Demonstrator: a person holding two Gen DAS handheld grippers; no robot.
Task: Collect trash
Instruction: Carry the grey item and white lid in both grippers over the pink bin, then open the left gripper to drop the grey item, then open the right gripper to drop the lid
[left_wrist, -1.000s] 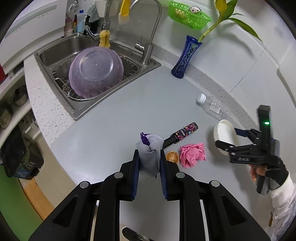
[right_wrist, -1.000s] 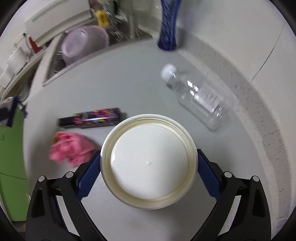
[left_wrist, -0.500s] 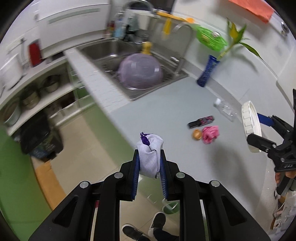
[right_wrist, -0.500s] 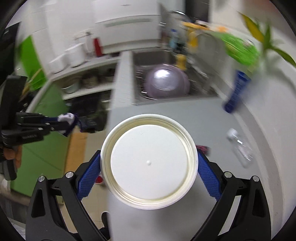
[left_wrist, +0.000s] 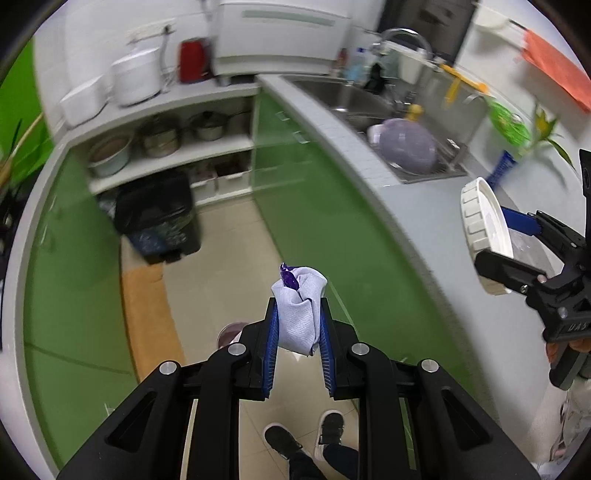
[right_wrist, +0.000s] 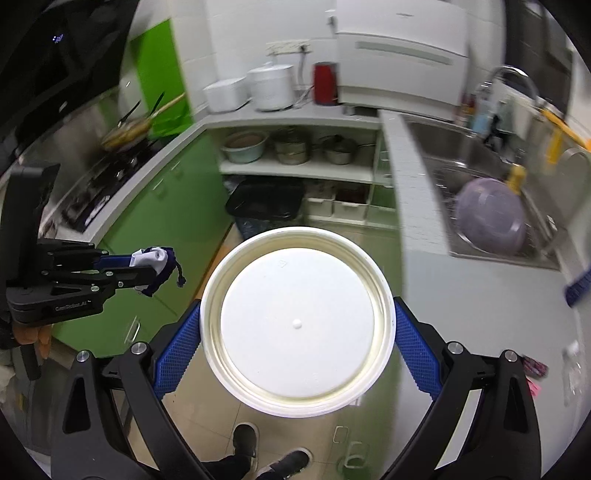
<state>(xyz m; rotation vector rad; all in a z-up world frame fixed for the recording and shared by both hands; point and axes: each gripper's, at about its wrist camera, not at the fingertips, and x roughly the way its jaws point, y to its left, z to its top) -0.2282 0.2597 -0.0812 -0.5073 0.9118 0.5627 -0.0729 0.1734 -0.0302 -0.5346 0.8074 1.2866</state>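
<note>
Bin first: the black-lined trash bin (right_wrist: 264, 205) sits on the floor under the open shelves (right_wrist: 295, 171), tucked into the corner where the green cabinets meet. Its mouth is open, but what's inside is too dark to make out. The sink (left_wrist: 369, 107) holds an upturned purple bowl (left_wrist: 406, 149) on a rack.

The left tool (left_wrist: 297, 332) is clenched on a crumpled pale cloth wad (left_wrist: 297, 310) with a bit of purple poking out the top. The right tool (right_wrist: 297, 328) is clamped across a round white lid (right_wrist: 297, 325), pads on either side of its rim, well off the surface and over the floor.

The right wrist view shows a stove (right_wrist: 107, 173) with a pan on it along the left wall; the left view doesn't catch that. The left view shows the lid edge-on (left_wrist: 480, 229), ribbed rim visible.

The aisle between the cabinet runs is bare tile, with an orange mat (left_wrist: 147, 317) along one side and the person's shoes (right_wrist: 273, 456) at the bottom. The surface (right_wrist: 480, 295) edge runs along the right.
</note>
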